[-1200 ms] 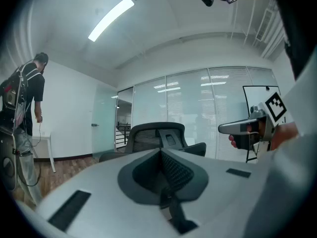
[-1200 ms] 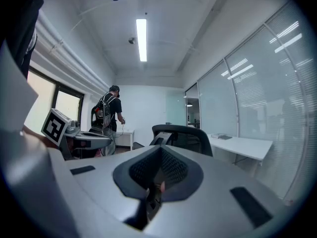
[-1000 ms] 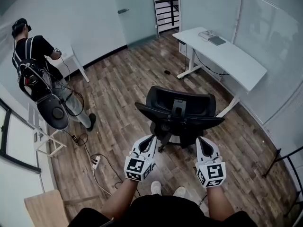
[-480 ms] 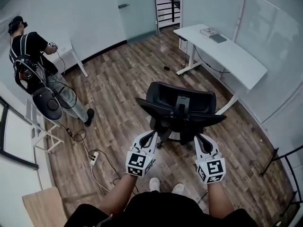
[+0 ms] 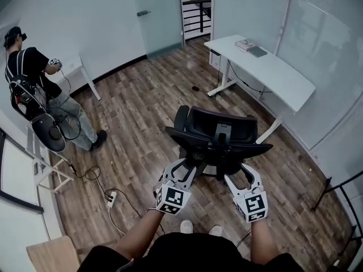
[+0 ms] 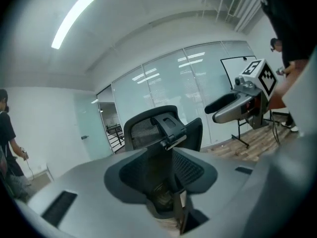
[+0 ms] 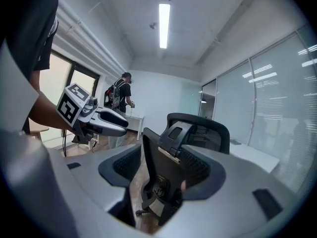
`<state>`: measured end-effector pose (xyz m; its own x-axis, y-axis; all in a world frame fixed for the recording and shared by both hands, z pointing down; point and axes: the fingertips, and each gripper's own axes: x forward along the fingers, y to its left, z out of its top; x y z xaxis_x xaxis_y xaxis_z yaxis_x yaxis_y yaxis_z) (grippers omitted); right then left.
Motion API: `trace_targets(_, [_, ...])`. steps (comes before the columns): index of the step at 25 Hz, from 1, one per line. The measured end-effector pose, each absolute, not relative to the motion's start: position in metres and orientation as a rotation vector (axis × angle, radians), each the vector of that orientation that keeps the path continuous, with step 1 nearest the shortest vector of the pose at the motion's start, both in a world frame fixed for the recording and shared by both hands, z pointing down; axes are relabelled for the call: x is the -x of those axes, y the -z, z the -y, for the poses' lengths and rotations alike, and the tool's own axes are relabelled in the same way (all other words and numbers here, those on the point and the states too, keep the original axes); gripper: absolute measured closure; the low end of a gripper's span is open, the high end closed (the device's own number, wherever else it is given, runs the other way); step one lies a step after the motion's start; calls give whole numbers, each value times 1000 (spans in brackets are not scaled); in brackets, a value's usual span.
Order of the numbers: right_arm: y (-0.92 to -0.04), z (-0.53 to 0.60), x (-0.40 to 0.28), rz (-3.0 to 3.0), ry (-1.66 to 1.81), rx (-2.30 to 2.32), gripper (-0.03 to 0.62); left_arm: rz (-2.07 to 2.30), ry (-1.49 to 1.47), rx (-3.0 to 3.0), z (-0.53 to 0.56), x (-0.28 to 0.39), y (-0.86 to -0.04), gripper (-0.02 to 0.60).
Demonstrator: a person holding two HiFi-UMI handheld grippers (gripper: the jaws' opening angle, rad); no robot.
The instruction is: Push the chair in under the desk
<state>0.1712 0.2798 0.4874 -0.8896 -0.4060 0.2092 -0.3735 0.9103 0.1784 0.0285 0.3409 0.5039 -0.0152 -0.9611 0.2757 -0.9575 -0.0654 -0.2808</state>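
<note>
Chair in under the desk yet?
— No. It stands on open floor at my 12 o'clock with its back to me. It is well apart from the desk, which lies beyond it at about 1 o'clock. As I judge it, none of the push is done.
— And your grippers?
— Left gripper at 11 and right gripper at 1, both just behind the backrest. Their jaws have just been opening and stand released. I see the backrest through each gap, but the pads press on nothing.
— What's left?
— All of it, I'd say: get onto the backrest, roll the chair across to the desk, and slide it in beneath.
</note>
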Motion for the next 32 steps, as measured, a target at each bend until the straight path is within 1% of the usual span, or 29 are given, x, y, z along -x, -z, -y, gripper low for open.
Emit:
trace_targets(2, [-488, -281, -167, 2811, 214, -592, 318, -2081, 672, 2186, -339, -27, -503, 361])
trace_targets(3, [-489, -281, -165, 2797, 227, -594, 296, -2048, 695, 2184, -338, -27, -504, 332])
trace_targets(5, [-498, -284, -162, 2776, 251, -571, 249, -1977, 759, 2184, -337, -28, -508, 247])
trace_targets(6, [-504, -286, -161, 2765, 267, -551, 224, -1941, 798, 2184, -336, -28, -510, 215])
trace_targets(7, [-508, -287, -159, 2751, 289, -534, 218, -1905, 839, 2184, -334, -29, -512, 202])
trace_targets(9, [-511, -286, -157, 2716, 336, -505, 183, -1840, 927, 2177, -328, -29, -516, 167])
trace_targets(13, [-513, -290, -149, 2667, 375, -418, 115, -1723, 1136, 2078, -319, -24, -525, 152])
trace_targets(15, [-514, -285, -145, 2635, 421, -407, 94, -1676, 1215, 1998, -310, -21, -524, 150])
trace_targets(21, [-535, -251, -142, 2449, 644, -419, 75, -1586, 1338, 1913, -286, -17, -533, 150])
trace_targets(32, [-572, -198, -138, 2059, 990, -342, 75, -1465, 1556, 1787, -245, 0, -558, 150])
